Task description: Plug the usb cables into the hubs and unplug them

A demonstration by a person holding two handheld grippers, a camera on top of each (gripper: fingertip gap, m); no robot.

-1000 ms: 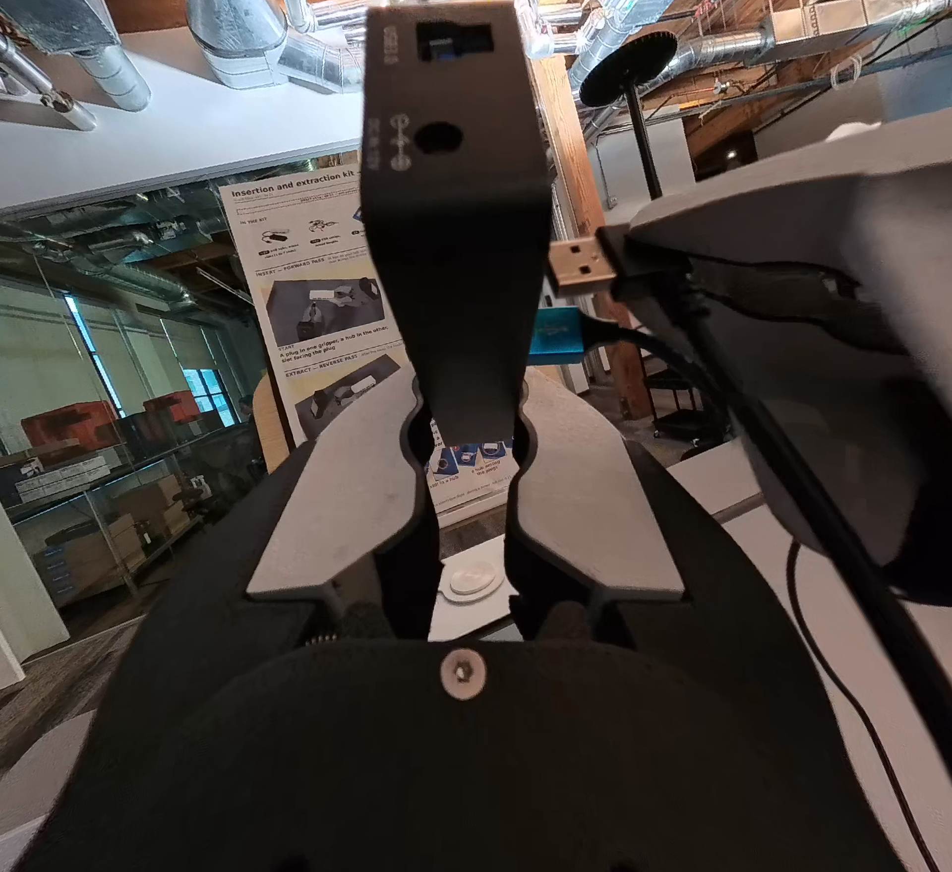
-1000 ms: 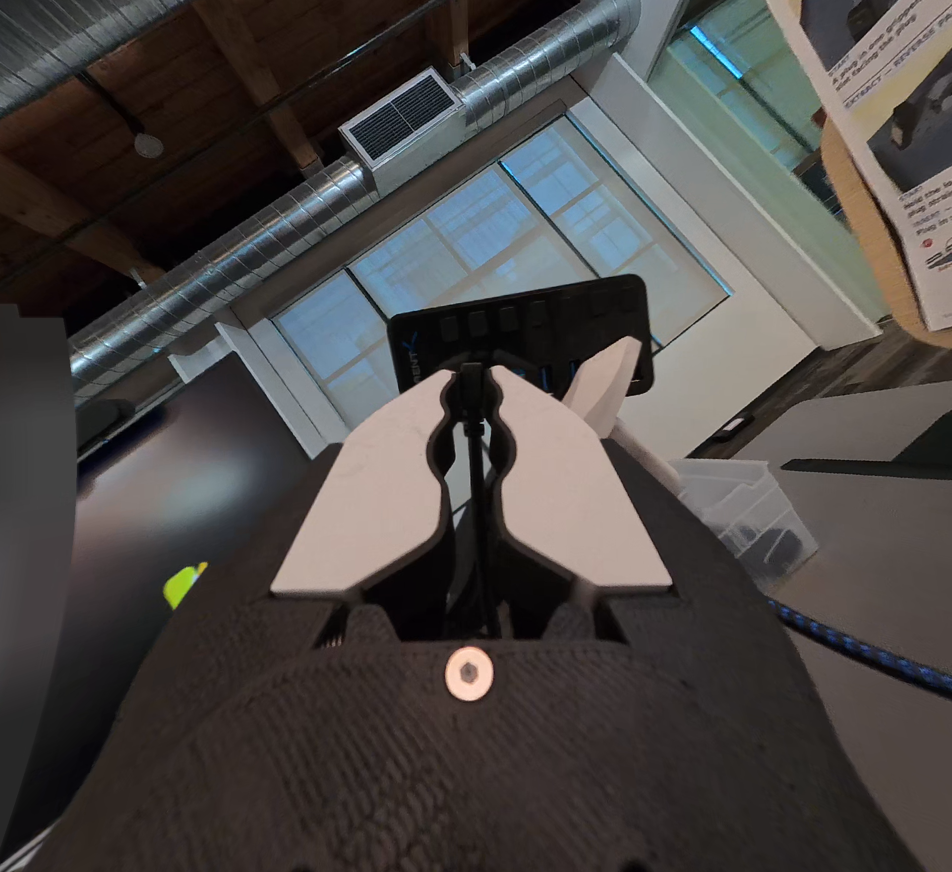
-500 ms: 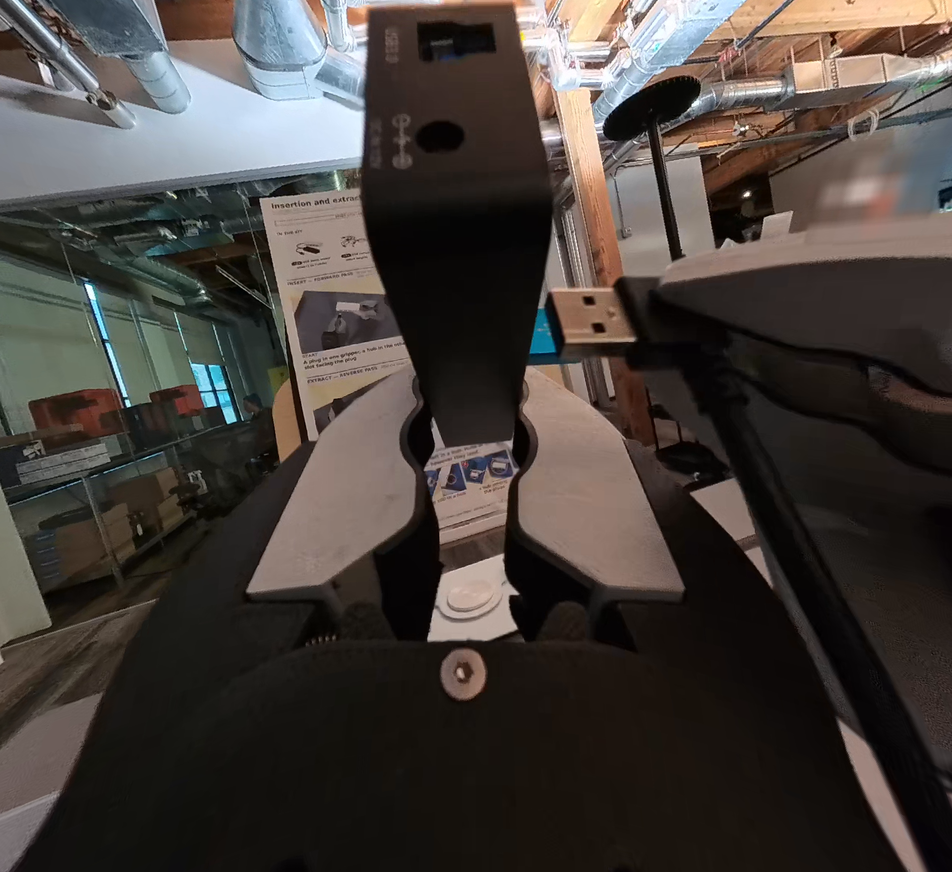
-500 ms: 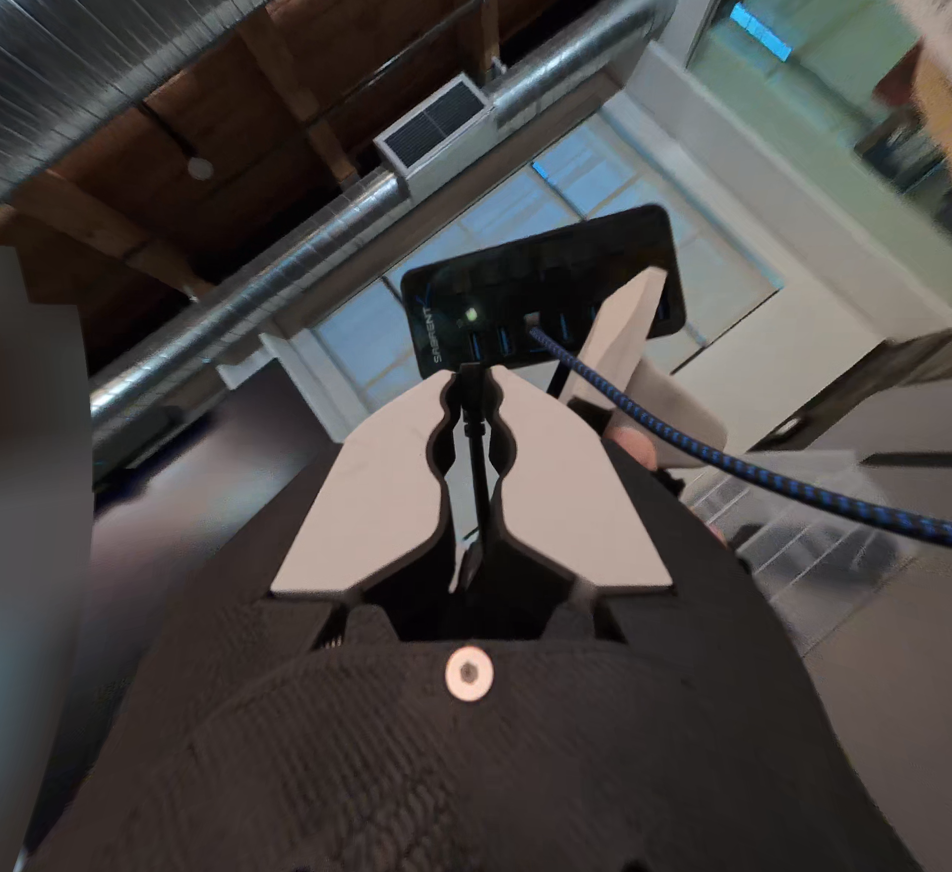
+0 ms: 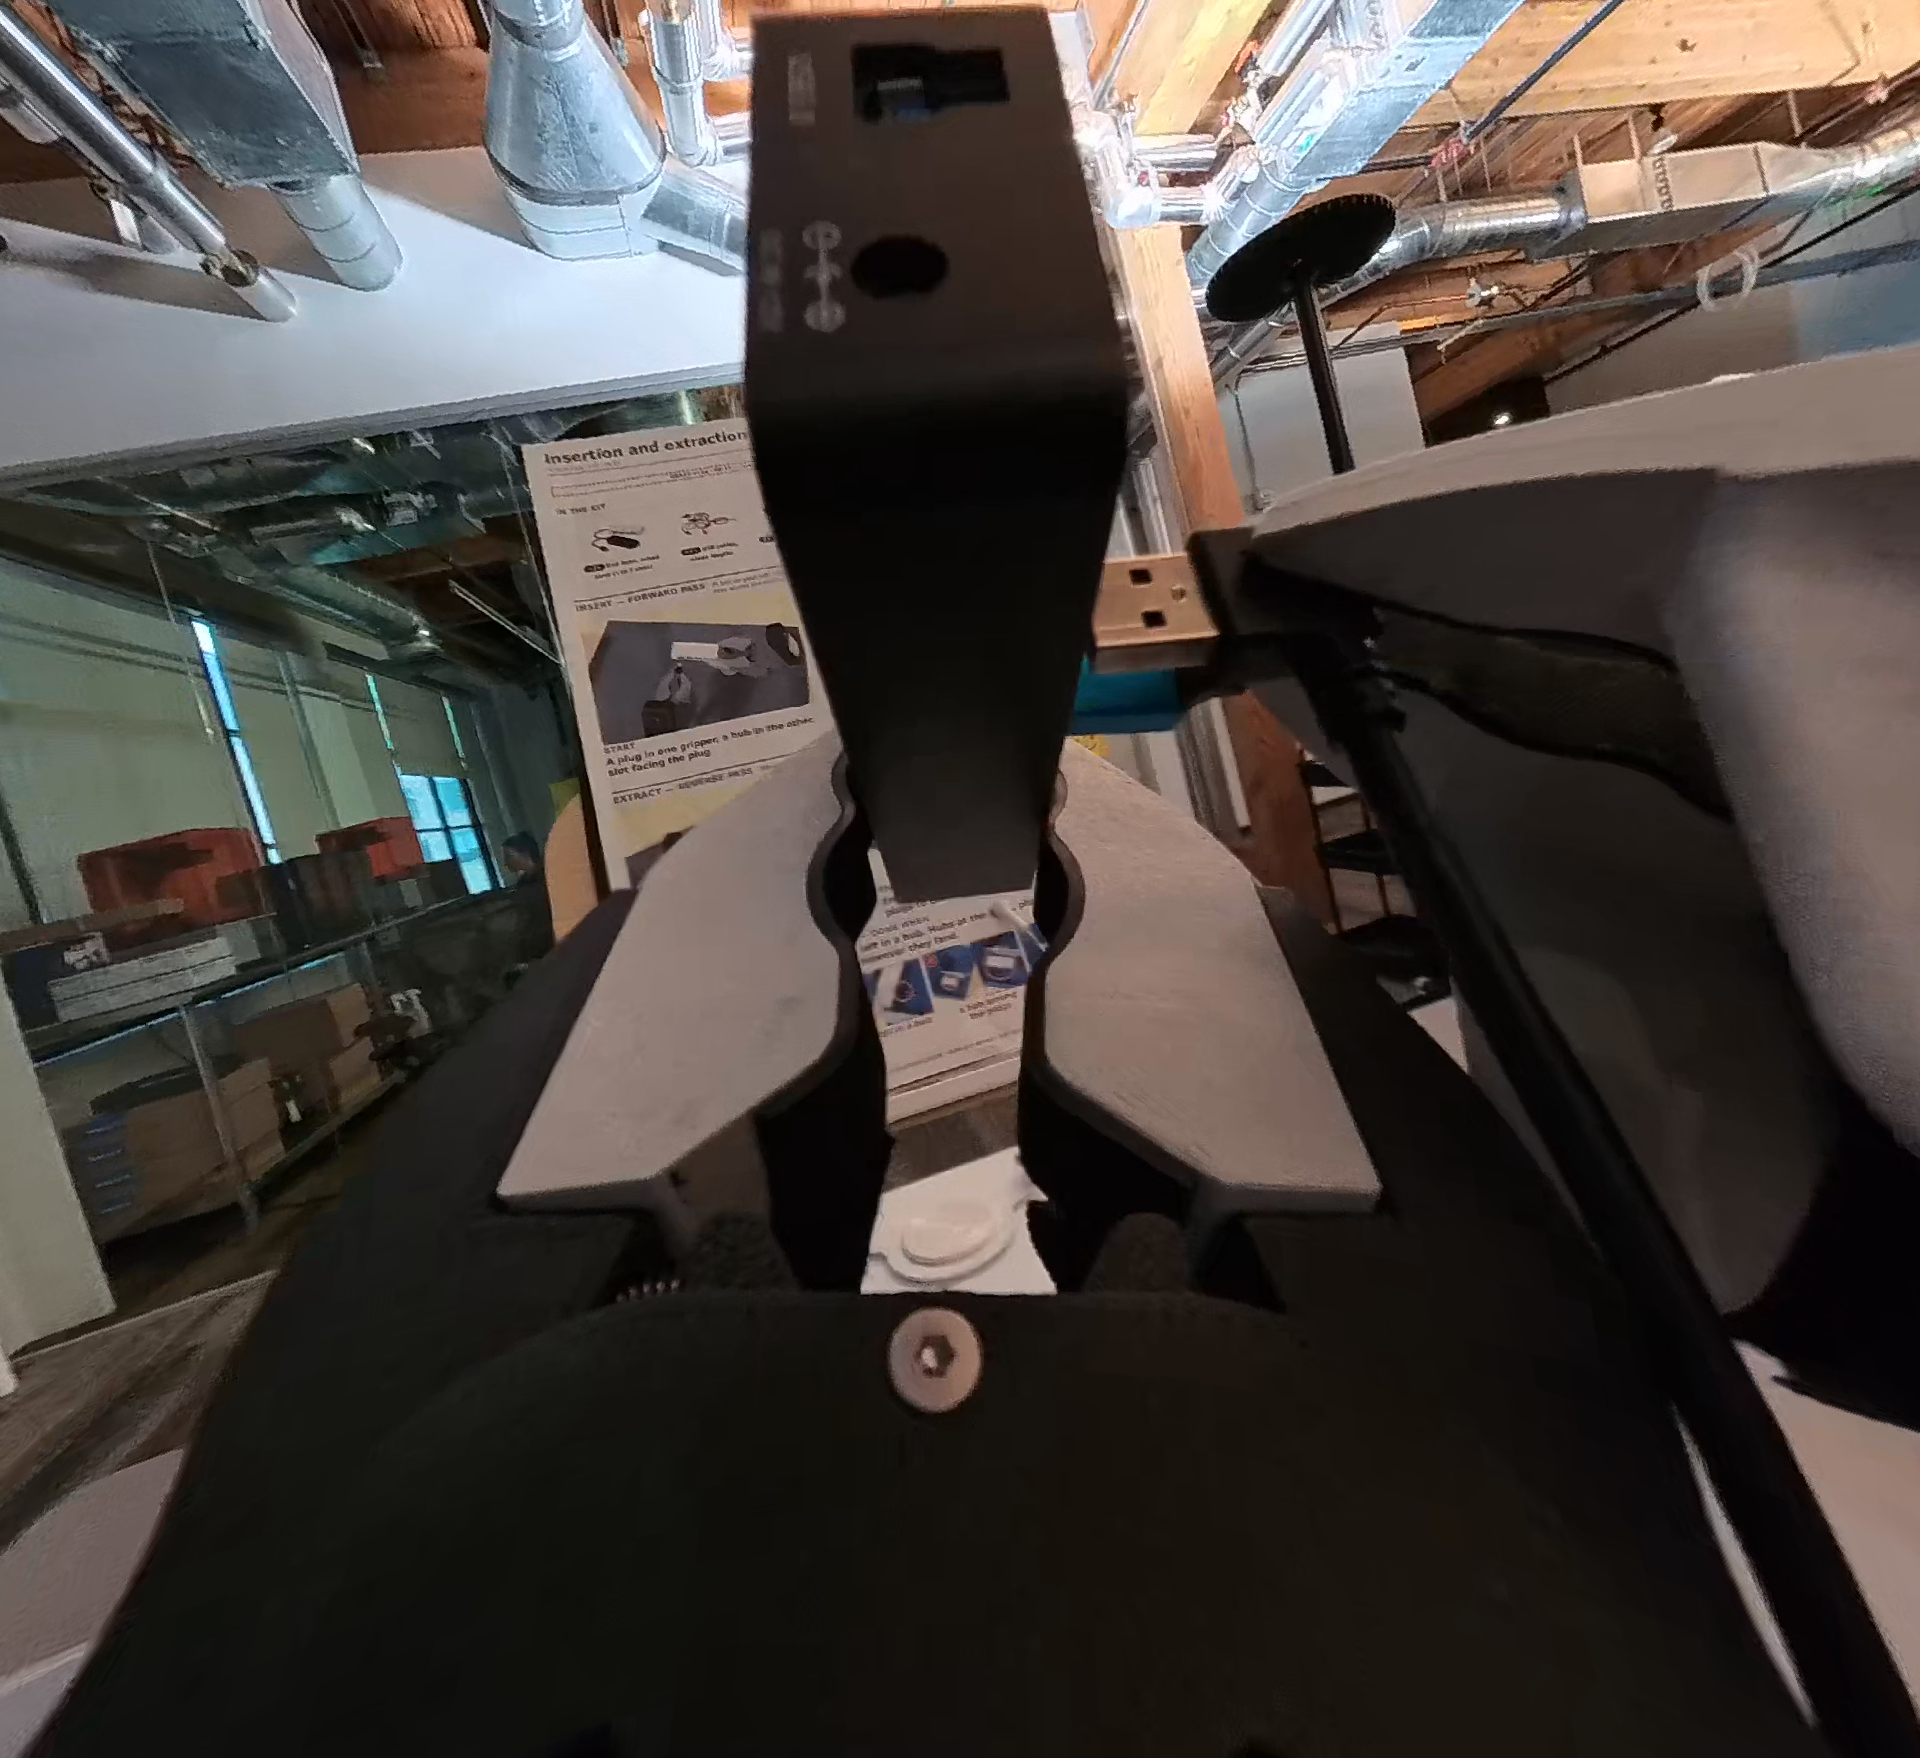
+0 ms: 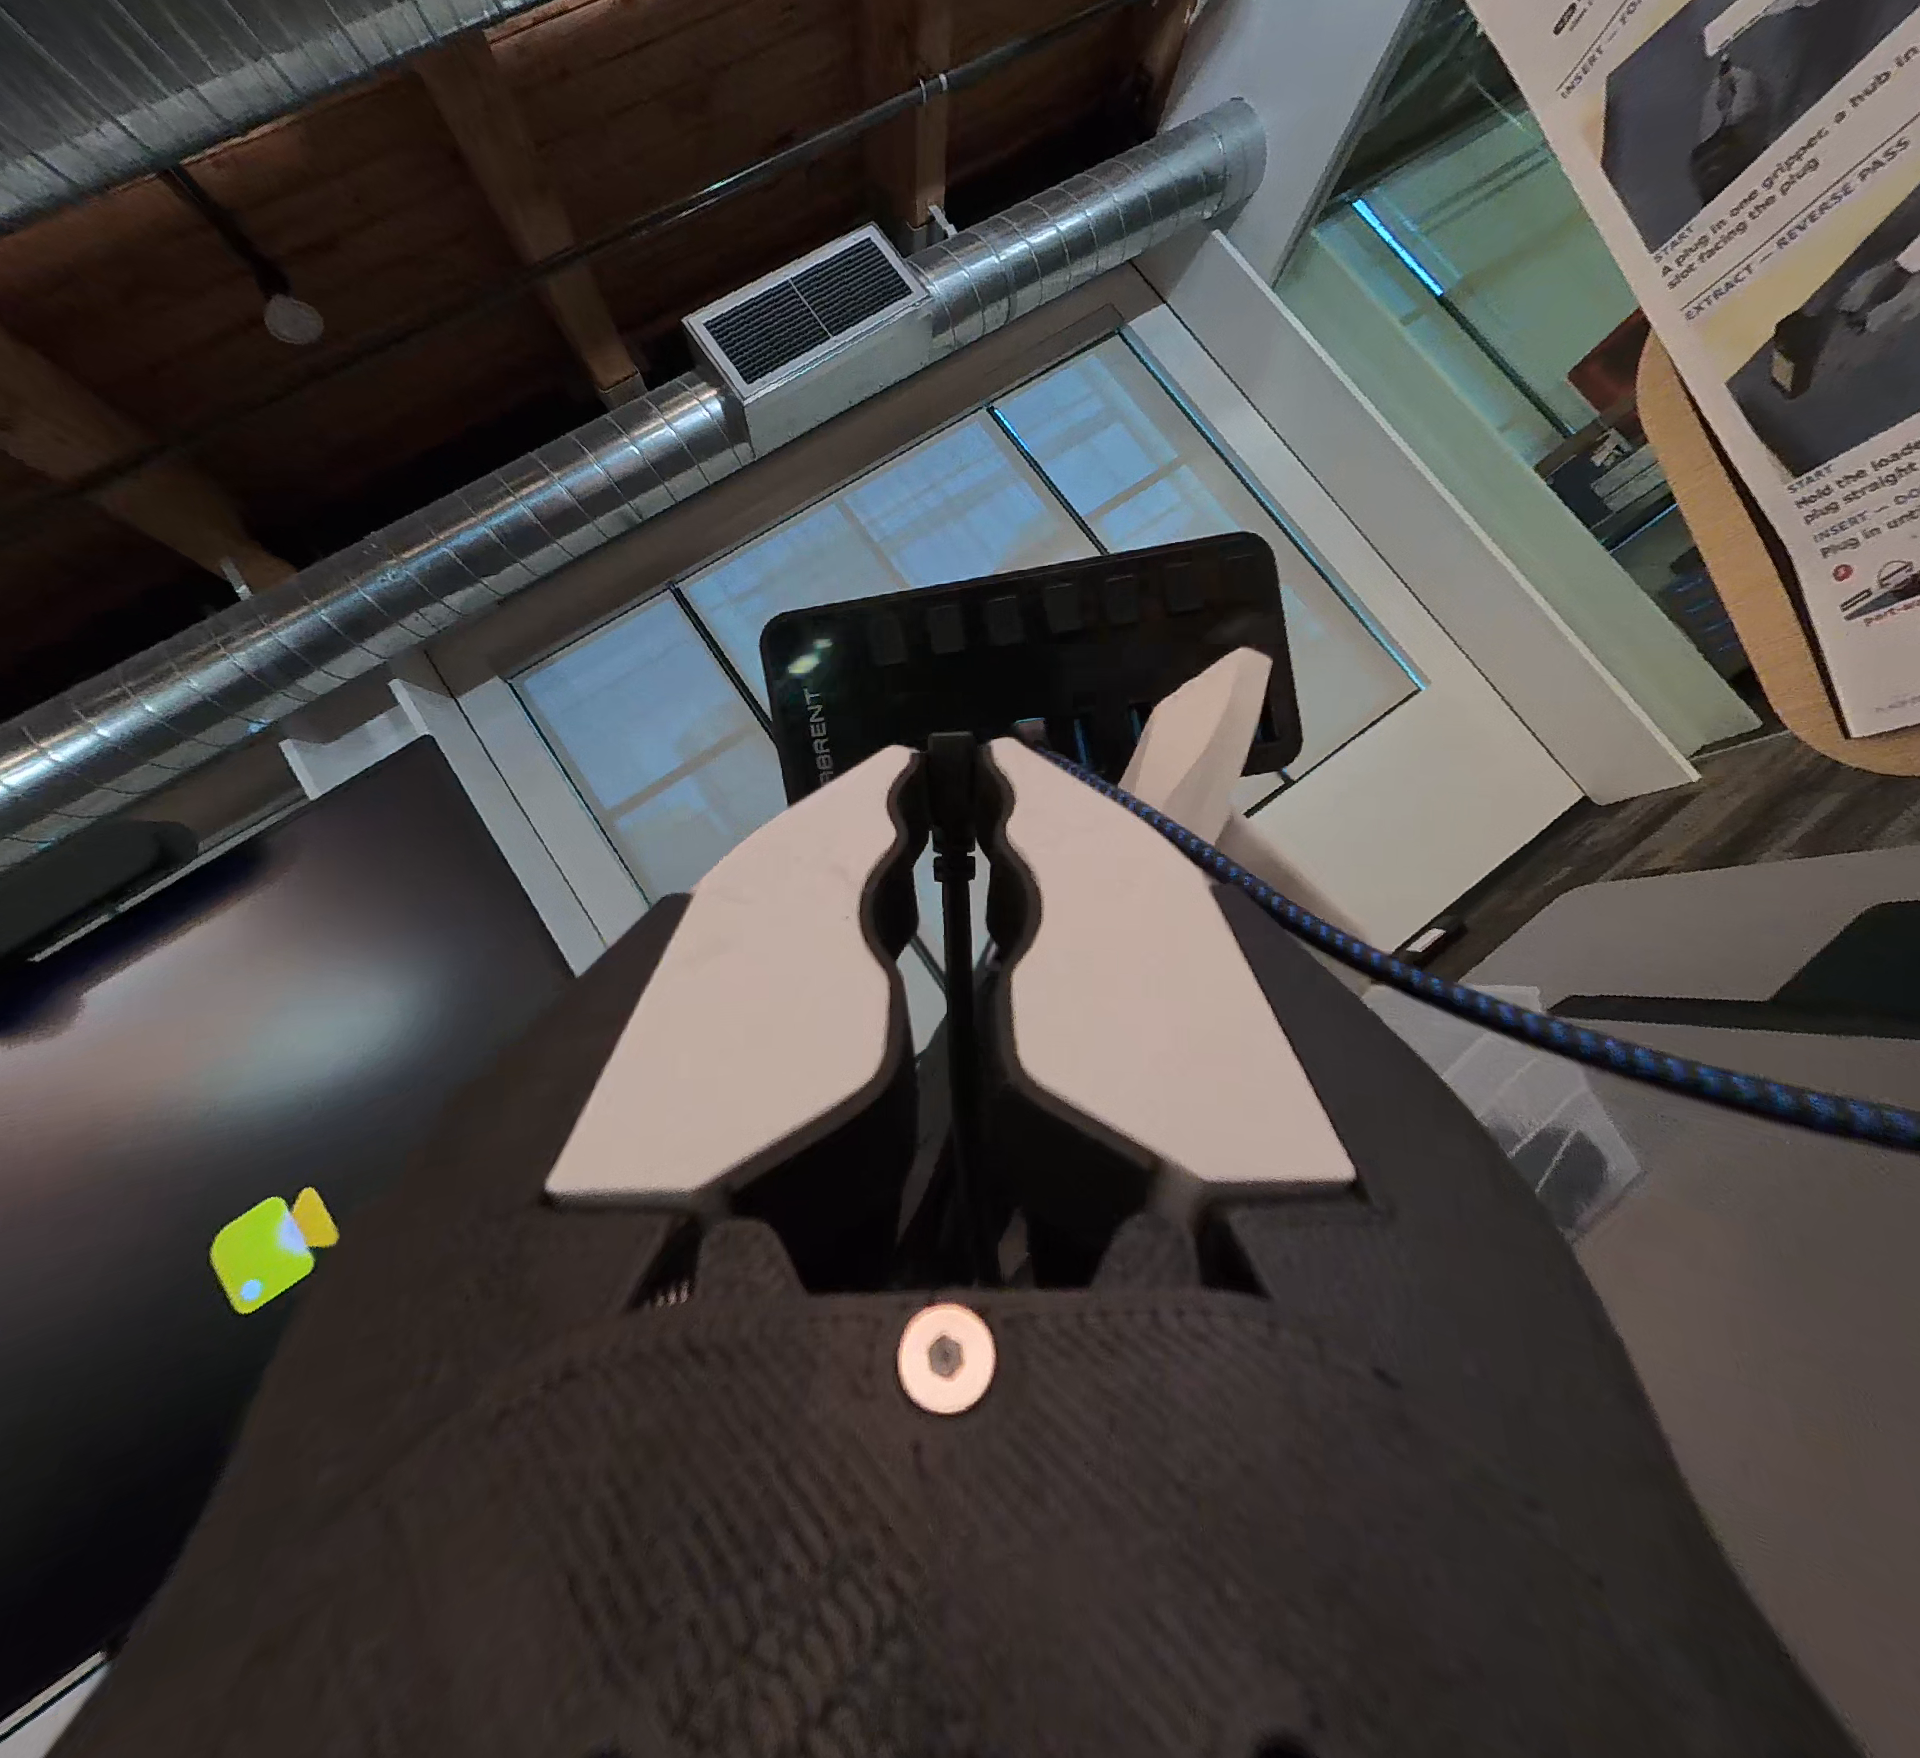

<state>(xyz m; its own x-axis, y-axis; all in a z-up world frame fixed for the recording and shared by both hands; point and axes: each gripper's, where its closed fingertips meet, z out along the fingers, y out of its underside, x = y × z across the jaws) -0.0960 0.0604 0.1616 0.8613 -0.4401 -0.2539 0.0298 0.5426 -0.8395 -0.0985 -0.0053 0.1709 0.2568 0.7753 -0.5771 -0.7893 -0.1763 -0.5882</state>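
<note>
My left gripper (image 5: pixel 945 804) is shut on a black USB hub (image 5: pixel 925 420) and holds it upright. A blue plug (image 5: pixel 1127 706) sits in the hub's right side. My right gripper (image 6: pixel 951 763) is shut on a black USB cable's plug (image 6: pixel 951 789). The plug's silver tip (image 5: pixel 1148 612) points left at the hub's right side, just above the blue plug. I cannot tell whether the tip is inside a port. In the right wrist view the hub (image 6: pixel 1029 659) stands just beyond my fingertips, and a blue braided cable (image 6: pixel 1455 991) runs from it to the right.
An instruction poster (image 5: pixel 665 628) stands behind the hub. A dark monitor (image 6: pixel 208 1033) is at the left of the right wrist view, a clear plastic bin (image 6: pixel 1538 1116) at the right. Ceiling ducts (image 6: pixel 520 513) run overhead. A white table (image 5: pixel 1849 1521) lies below. Across from one pair of fingers to the other is roughly 7 cm.
The right gripper dipped, then brought the silver plug tip left against the hub's side. In the right wrist view the hub now sits lower, right at the fingertips.
</note>
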